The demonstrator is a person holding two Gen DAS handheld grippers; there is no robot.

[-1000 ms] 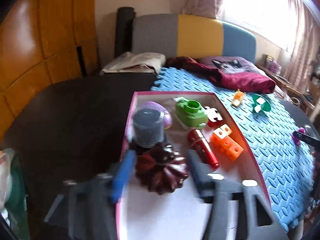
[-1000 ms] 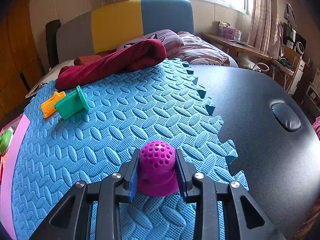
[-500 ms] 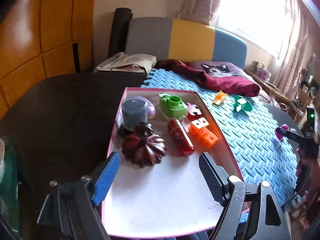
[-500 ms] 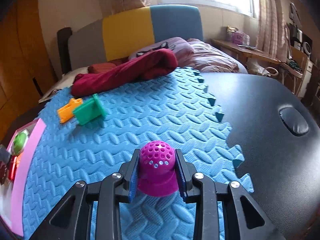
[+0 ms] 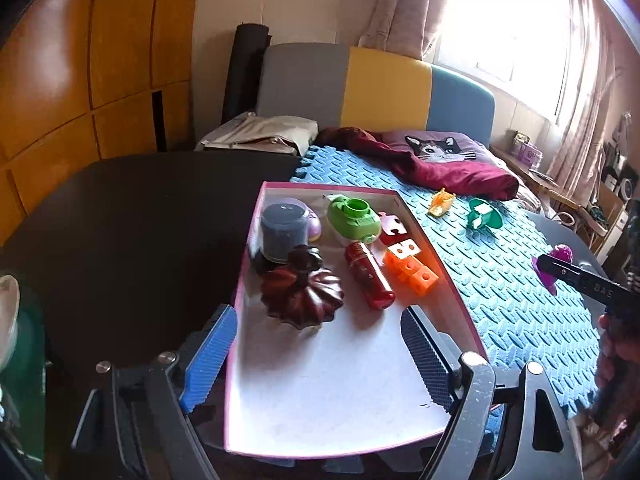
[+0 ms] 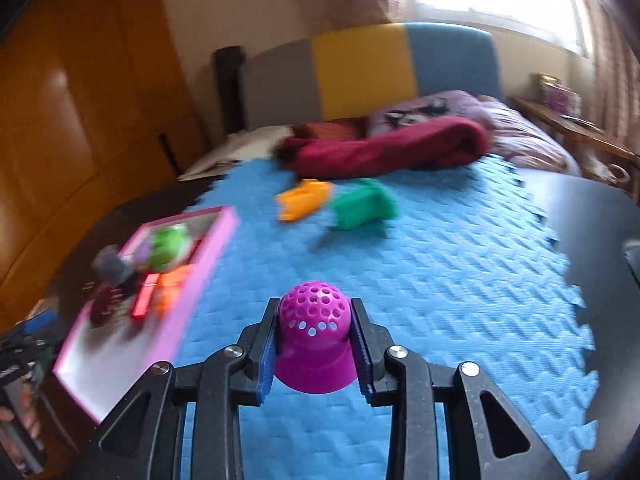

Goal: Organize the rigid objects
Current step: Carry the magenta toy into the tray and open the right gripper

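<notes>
- Right gripper [image 6: 316,344]: fingers [image 6: 267,354] clamped on both sides of the magenta perforated dome toy [image 6: 314,334], toy held above the blue foam mat [image 6: 440,280]. Same toy seen from the left wrist view at the far right [image 5: 560,256], pinched at the tip of the black gripper arm.
- Left gripper [image 5: 320,356]: fingers [image 5: 210,356] spread wide and opening, nothing between them but the bare white floor of the pink-rimmed tray [image 5: 352,454]. One finger sits outside the tray's left rim, the other inside near the right rim.
- Just ahead of the left fingers, inside the tray: dark red pumpkin-shaped piece [image 5: 302,294], closest to the gripper.
- Behind it: dark grey cylinder [image 5: 283,227], with a lilac rounded item [image 5: 313,225] tucked against it.
- Tray middle to right: red bottle-shaped toy [image 5: 370,274] lying down, orange linked cubes [image 5: 410,266] just beside it, red and white puzzle piece [image 5: 392,228], green round toy [image 5: 353,217] near the far wall.
- Loose on the mat, beyond the tray: orange plastic piece [image 5: 441,202] and green plastic piece [image 5: 485,214], near each other.
- Mat covers the right part of the dark desk [image 5: 140,216]; tray sits at the mat's left edge.
- Far end of the mat: dark red cloth [image 5: 452,172] bunched up.
- Right wrist view is motion-blurred; tray contents there are smeared.
</notes>
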